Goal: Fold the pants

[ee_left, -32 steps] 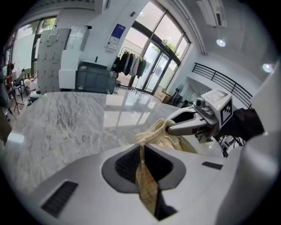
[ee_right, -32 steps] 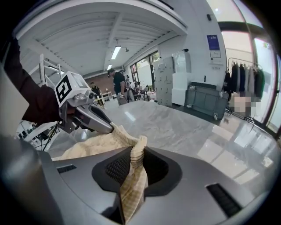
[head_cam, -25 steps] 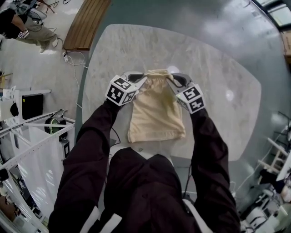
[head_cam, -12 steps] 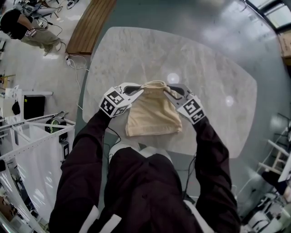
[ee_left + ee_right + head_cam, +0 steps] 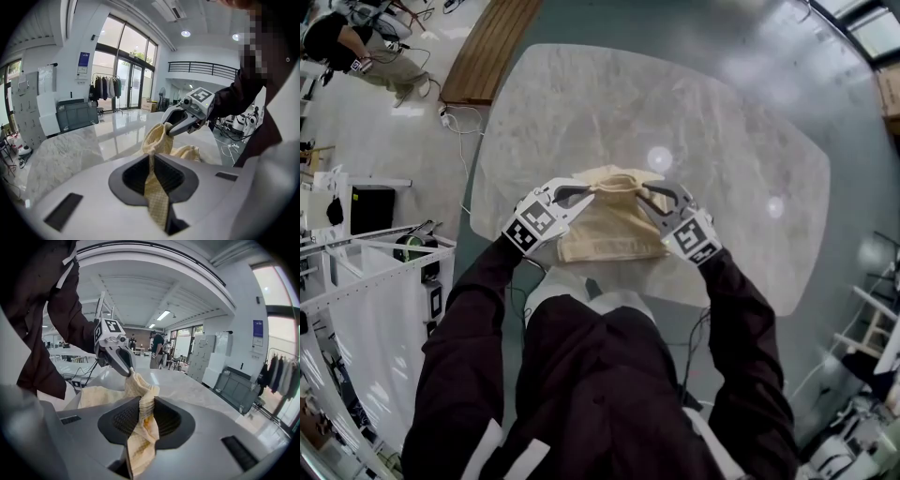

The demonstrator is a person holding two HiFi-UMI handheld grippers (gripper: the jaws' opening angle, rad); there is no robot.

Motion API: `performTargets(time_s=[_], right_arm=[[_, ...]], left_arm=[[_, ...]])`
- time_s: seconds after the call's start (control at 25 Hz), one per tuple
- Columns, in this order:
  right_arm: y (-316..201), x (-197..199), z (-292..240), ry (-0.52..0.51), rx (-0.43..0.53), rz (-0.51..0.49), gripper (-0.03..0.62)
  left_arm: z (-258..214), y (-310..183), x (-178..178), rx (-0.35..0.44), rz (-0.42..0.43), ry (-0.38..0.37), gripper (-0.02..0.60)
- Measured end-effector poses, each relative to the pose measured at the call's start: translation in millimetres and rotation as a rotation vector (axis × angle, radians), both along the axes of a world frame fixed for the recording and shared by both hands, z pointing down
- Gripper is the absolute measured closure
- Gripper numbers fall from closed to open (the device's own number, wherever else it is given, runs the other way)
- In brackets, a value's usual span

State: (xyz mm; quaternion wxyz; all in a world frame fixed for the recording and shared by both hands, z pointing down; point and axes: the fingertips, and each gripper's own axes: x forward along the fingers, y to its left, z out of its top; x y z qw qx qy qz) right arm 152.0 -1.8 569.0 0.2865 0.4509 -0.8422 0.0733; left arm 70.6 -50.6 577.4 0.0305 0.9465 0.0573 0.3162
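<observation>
Cream pants [image 5: 607, 230] lie on the pale marble table [image 5: 581, 103], close to its near edge. Their far edge is lifted and bunched between both grippers. My left gripper [image 5: 584, 191] is shut on the left end of that edge, with a strip of cloth [image 5: 157, 197] running through its jaws. My right gripper [image 5: 643, 195] is shut on the right end, a thicker fold [image 5: 140, 427] pinched between its jaws, which have just eased slightly wider. Each gripper view shows the other gripper biting the same bunched edge [image 5: 161, 136], [image 5: 136, 380]. The part of the pants under the lifted fold is hidden.
The table's near edge runs just below the pants, against my dark-sleeved body [image 5: 600, 394]. A wooden bench [image 5: 487, 47] stands beyond the table's far left corner. White racks and equipment [image 5: 375, 272] crowd the floor at left. A person [image 5: 356, 56] sits far off.
Both grippers have drawn the held edge toward me and a little up. The pants' visible length has shrunk as the far part folds over the near part.
</observation>
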Motion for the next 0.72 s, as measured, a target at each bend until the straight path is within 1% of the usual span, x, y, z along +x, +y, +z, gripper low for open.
performTargets(time_s=[0.16, 0.32, 0.48, 0.64, 0.72], right_arm=[[17, -13, 0, 0.032, 0.026, -0.017, 0.516], [34, -23, 6, 0.049, 0.027, -0.04, 0.513], [51, -37, 20, 0.118, 0.021, -0.095, 0.513], [69, -50, 39, 0.21, 0.046, -0.151, 0.513], [79, -53, 48, 0.255, 0.06, -0.175, 0.513]], left_arm=[[-3, 18, -12, 0.034, 0.0, 0.013, 0.549], [3, 38, -22, 0.084, 0.012, 0.011, 0.549], [16, 54, -32, 0.131, 0.031, -0.001, 0.549], [23, 69, -42, 0.216, 0.082, -0.015, 0.549], [28, 80, -45, 0.283, 0.129, -0.036, 0.549]])
